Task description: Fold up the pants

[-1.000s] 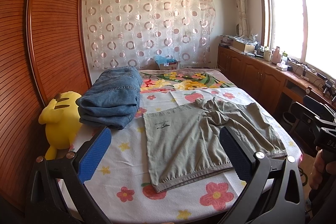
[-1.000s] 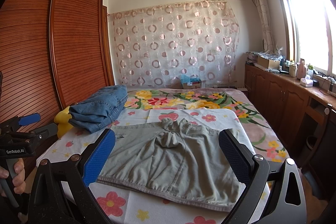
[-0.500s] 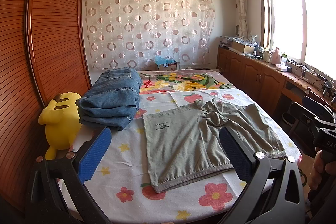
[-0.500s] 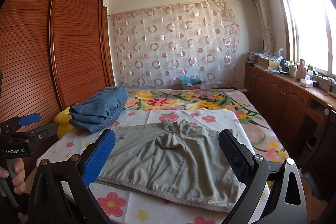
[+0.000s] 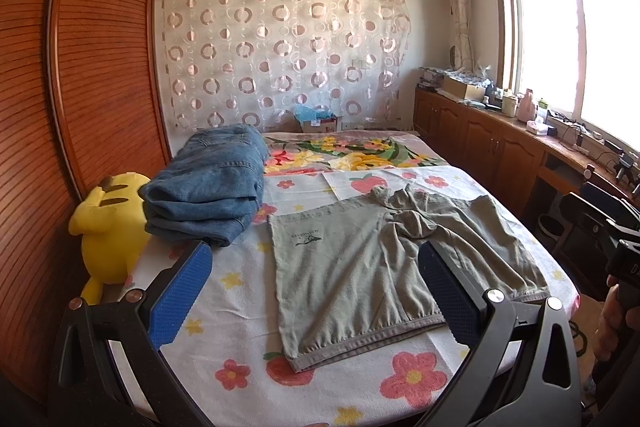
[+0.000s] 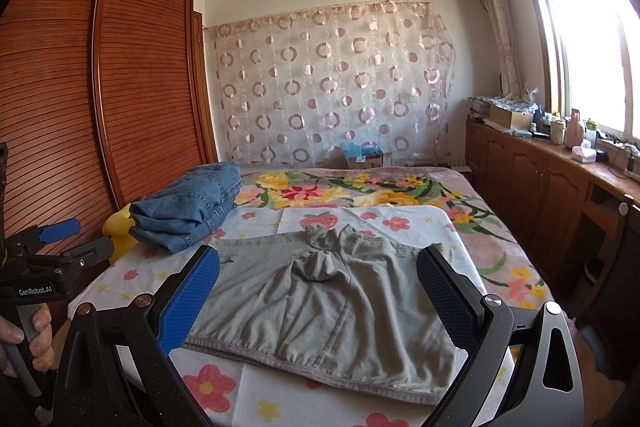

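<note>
Both the left tongs [image 5: 314, 287] and the right tongs [image 6: 318, 291] hang spread wide apart, gripping nothing, above the near edge of the bed [image 5: 240, 291]. The grey-green pants [image 5: 384, 263] lie flat on its flowered sheet, bunched at the crotch, a small dark logo near the far-left corner, unreadable. "GenRobot.AI" marks the left tongs' body in the right wrist view.

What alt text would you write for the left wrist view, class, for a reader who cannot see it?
Grey-green cotton shorts lie spread flat on a flower-print bed sheet, framed by the open left gripper hovering above with nothing held. A folded stack of blue denim jeans sits behind-left on the bed, beside a yellow plush toy against the wooden wardrobe.
</note>
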Demonstrator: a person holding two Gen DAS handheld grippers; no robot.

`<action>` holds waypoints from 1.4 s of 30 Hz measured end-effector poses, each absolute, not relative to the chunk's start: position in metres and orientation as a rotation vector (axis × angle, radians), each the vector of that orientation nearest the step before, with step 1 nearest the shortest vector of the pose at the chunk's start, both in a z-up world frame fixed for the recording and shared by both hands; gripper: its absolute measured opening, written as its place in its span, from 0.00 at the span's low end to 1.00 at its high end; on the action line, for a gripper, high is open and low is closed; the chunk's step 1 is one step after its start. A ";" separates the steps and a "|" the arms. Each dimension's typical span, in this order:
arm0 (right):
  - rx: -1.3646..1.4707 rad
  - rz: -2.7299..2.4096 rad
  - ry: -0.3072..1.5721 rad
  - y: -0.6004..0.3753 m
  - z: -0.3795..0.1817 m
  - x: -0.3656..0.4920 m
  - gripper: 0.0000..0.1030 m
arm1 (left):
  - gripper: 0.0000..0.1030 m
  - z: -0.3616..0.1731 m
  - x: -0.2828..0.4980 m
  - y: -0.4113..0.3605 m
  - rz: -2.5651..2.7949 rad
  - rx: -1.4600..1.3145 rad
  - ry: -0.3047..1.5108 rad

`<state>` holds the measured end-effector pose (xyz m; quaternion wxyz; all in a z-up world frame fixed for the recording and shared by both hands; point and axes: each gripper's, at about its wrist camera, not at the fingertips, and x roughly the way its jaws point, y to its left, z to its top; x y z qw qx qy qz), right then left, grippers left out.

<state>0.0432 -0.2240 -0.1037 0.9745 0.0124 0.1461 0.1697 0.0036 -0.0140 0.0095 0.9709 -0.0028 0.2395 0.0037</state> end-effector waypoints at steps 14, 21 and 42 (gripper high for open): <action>-0.016 0.296 0.320 -0.234 -0.113 0.074 0.96 | 1.00 -0.023 0.048 -0.014 -0.094 0.020 0.559; -0.035 0.268 0.364 -0.245 -0.116 0.095 0.90 | 1.00 -0.039 0.069 -0.013 -0.144 0.013 0.606; -0.016 0.248 0.725 -0.281 -0.106 0.230 0.31 | 1.00 -0.085 0.108 -0.036 -0.250 0.042 0.758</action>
